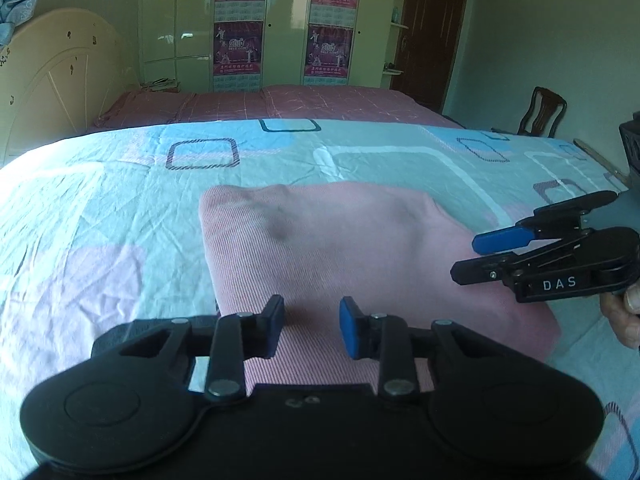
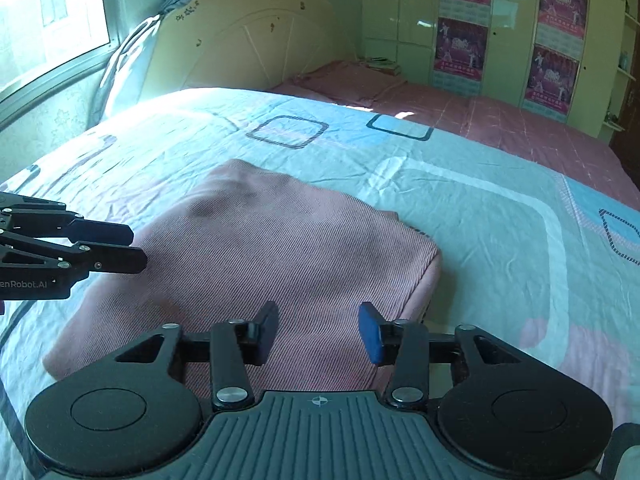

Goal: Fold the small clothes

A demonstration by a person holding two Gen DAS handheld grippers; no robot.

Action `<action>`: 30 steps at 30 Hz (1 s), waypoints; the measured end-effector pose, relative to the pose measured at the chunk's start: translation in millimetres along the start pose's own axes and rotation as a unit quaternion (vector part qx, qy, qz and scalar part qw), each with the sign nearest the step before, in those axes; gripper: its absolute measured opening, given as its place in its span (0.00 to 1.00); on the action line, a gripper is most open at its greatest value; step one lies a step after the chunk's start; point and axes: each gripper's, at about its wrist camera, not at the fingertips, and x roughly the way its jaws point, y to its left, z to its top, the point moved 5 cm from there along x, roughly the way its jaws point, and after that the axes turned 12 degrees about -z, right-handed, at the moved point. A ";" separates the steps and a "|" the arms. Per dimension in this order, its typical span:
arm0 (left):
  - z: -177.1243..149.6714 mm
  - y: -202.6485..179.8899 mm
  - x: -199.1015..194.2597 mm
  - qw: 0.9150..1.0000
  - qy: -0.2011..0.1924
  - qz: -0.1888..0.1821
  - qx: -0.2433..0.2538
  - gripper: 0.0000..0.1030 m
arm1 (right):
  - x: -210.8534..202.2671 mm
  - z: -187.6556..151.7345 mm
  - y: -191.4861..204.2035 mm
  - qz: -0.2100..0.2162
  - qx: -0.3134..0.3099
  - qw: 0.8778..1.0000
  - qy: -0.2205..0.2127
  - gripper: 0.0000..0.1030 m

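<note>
Just ahead of both tongs, the folded pink garment (image 1: 360, 264) is lying flat on the patterned bedsheet (image 1: 100, 220). Left gripper (image 1: 312, 328) is hovering over its near edge, jaws apart w/ nothing between. Right gripper (image 2: 318, 332) is gaping a bit wider, also empty, over the near edge by the garment's right corner. Long axis is prob running across both tongs, left-right. Neither hand looks clearly nearer; each is sitting at its own end.
</note>
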 end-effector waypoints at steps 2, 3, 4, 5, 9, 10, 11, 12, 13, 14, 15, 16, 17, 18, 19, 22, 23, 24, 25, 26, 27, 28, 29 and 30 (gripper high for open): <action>-10.9 -6.1 5.5 1.000 0.007 0.006 0.013 0.26 | 13.4 -15.0 -1.0 -0.015 -0.011 0.999 0.029 0.38; -13.6 -6.5 8.4 1.000 0.008 0.008 0.013 0.26 | 19.2 -20.1 -3.4 -0.026 -0.014 0.999 0.037 0.24; -15.2 -5.1 10.4 1.000 0.007 0.007 0.006 0.26 | 20.9 -21.5 -6.3 -0.032 -0.012 0.999 0.034 0.20; -15.9 -4.2 11.4 1.000 0.007 0.007 0.003 0.26 | 22.3 -21.3 -9.8 -0.036 -0.006 0.999 0.034 0.15; -14.1 -2.7 9.3 1.000 0.010 0.006 0.000 0.26 | 19.1 -18.5 -13.2 -0.050 0.004 0.998 0.035 0.09; -13.2 -3.2 5.4 1.000 0.009 0.006 -0.001 0.26 | 13.7 -17.6 -11.9 -0.053 0.004 0.998 0.033 0.09; -12.6 -4.3 -1.3 1.000 0.006 0.004 -0.004 0.26 | 6.2 -17.4 -10.1 -0.053 0.003 0.998 0.027 0.09; -13.6 -5.6 -8.8 1.000 0.001 0.002 -0.007 0.26 | -2.4 -17.9 -7.8 -0.048 0.002 0.999 0.021 0.10; -16.0 -7.6 -15.9 1.000 -0.003 -0.001 -0.008 0.26 | -11.5 -19.7 -4.5 -0.041 0.001 0.999 0.013 0.11; -19.9 -10.0 -22.0 1.000 -0.004 -0.002 -0.008 0.26 | -20.2 -23.1 0.5 -0.034 -0.001 0.999 0.007 0.16; -25.4 -11.4 -25.6 1.000 -0.001 -0.002 -0.009 0.26 | -26.5 -27.9 4.9 -0.027 -0.006 1.000 0.003 0.31; -30.3 -12.6 -27.5 1.000 0.002 -0.004 -0.011 0.26 | -30.5 -34.3 9.3 -0.025 -0.013 1.000 0.002 0.37; -37.1 -14.7 -26.2 1.000 0.009 -0.004 -0.015 0.26 | -30.4 -40.9 13.1 -0.027 -0.020 0.999 0.007 0.41; -43.4 -15.2 -25.2 1.000 0.015 -0.002 -0.018 0.26 | -28.3 -48.5 14.8 -0.036 -0.027 0.999 0.017 0.41; -49.5 -16.0 -24.6 1.000 0.020 -0.001 -0.021 0.26 | -27.2 -54.7 15.3 -0.043 -0.029 0.998 0.024 0.41; -64.7 -18.6 -26.3 0.999 0.027 0.008 -0.018 0.26 | -31.4 -72.2 12.9 -0.056 -0.025 0.998 0.025 0.40; -67.6 -18.1 -28.6 0.999 0.025 0.010 -0.020 0.26 | -31.8 -78.4 9.9 -0.058 -0.023 0.998 0.031 0.40; -69.2 -18.2 -30.2 0.999 0.022 0.010 -0.023 0.26 | -31.9 -84.4 5.1 -0.052 -0.010 0.998 0.037 0.40; -69.8 -18.7 -30.9 0.999 0.022 0.012 -0.024 0.26 | -32.3 -89.4 0.2 -0.044 0.007 0.998 0.040 0.40; -69.4 -19.8 -31.5 0.999 0.022 0.015 -0.023 0.26 | -32.5 -91.9 -3.4 -0.038 0.019 0.998 0.041 0.40; -69.0 -20.8 -31.9 0.999 0.021 0.018 -0.022 0.26 | -33.0 -93.8 -6.0 -0.033 0.028 0.998 0.041 0.40; -68.9 -21.2 -32.4 0.999 0.020 0.020 -0.024 0.26 | -32.8 -94.3 -7.6 -0.029 0.036 0.998 0.041 0.40; -70.3 -22.8 -32.9 0.999 0.020 0.024 -0.026 0.26 | -32.8 -94.3 -8.0 -0.027 0.040 0.998 0.041 0.40; -70.6 -23.7 -33.5 0.999 0.020 0.027 -0.028 0.26 | -33.5 -94.1 -7.6 -0.027 0.040 0.998 0.041 0.40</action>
